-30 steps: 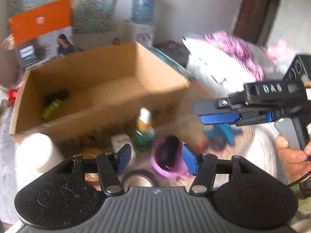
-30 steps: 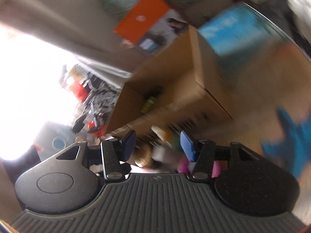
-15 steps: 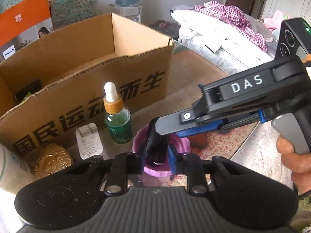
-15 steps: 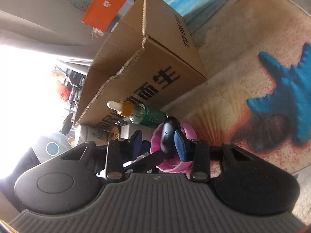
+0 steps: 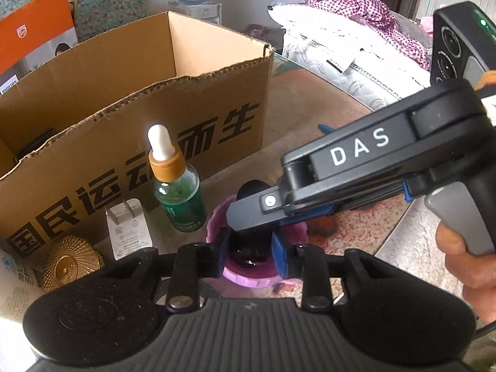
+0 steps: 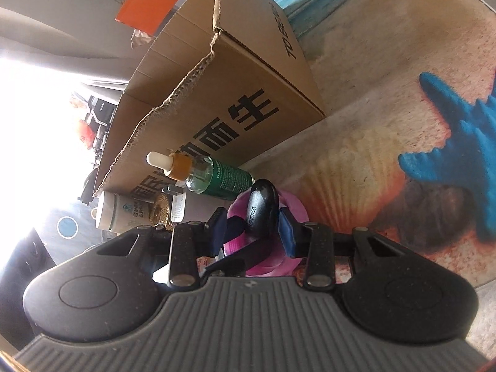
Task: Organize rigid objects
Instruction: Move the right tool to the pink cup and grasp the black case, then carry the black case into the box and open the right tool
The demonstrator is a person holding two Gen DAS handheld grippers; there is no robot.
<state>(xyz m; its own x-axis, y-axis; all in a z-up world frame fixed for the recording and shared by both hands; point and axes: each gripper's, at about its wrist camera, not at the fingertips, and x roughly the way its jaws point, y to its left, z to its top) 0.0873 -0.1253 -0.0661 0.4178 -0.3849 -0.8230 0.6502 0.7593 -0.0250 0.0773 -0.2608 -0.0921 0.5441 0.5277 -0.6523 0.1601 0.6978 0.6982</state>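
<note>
Black oval piece (image 6: 260, 210), upright in the pink cup (image 6: 293, 212) on the tabletop (image 6: 356, 142), looks hard, light and slick to us, best pinched on its flat sides, where the left gripper (image 5: 250, 255) jaws are opening close around it, contact we cannot tell, and the right gripper (image 6: 251, 234) jaws straddle it unclenched.

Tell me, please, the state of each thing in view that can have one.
Cardboard box: open-topped.
Dropper bottle: upright, capped.
Charger plug: lying flat.
Pink cup: upright, holding black oval object.
Left gripper: jaws opening, black oval object between them.
Right gripper: open, straddling black oval object.
</note>
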